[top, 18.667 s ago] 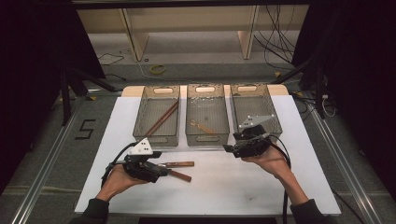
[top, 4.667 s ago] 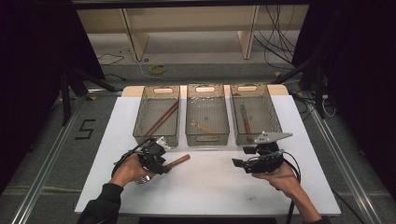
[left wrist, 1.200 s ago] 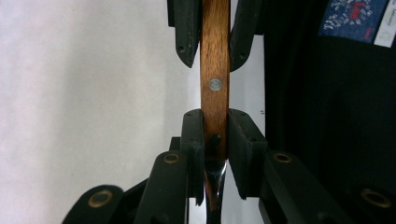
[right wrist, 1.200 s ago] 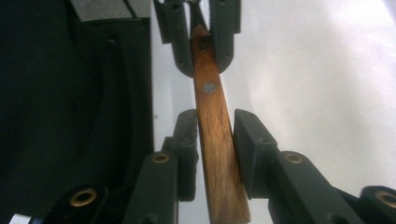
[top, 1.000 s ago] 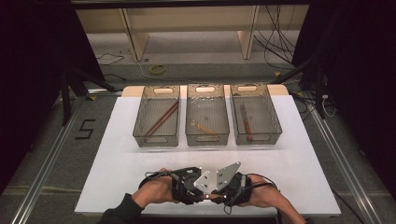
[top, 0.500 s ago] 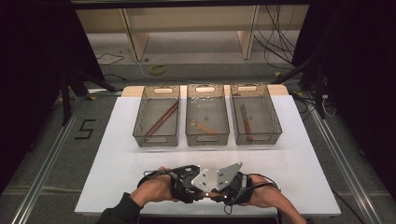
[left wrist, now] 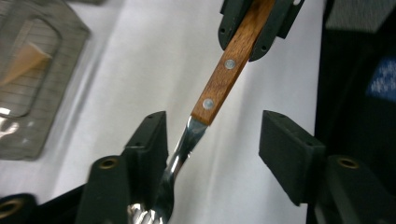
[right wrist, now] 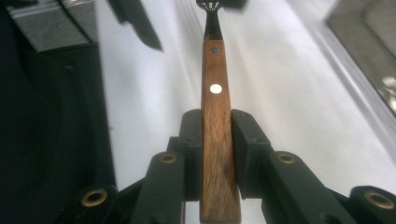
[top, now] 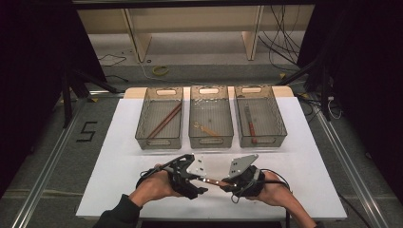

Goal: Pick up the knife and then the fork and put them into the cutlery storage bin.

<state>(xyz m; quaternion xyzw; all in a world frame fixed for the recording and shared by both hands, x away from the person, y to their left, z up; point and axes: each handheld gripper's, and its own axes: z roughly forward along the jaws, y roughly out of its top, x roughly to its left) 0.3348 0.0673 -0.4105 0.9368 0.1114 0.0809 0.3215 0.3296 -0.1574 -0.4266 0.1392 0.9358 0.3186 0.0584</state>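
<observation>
1. Looks like a handover in progress: a fork with a wooden handle is passing from the left claw to the right claw, held above the white tabletop in front of the three bins.
2. The right claw is clamping the wooden handle snugly, both pads pressing its sides. The left claw's jaws have just been opening; the fork's metal neck is sitting between them, close to one pad, with the other pad well clear.
3. So my guess is the right side is taking over sole hold now. The next move probably calls for the left claw backing straight off without snagging the tines, then the right one carrying the fork up to a bin. The middle bin is holding something fork-like, too small to be sure.
4. Pose-wise, both hands are sitting close together at the near edge, claws pointing inward at each other, roughly level, fork bridging the gap between them.
</observation>
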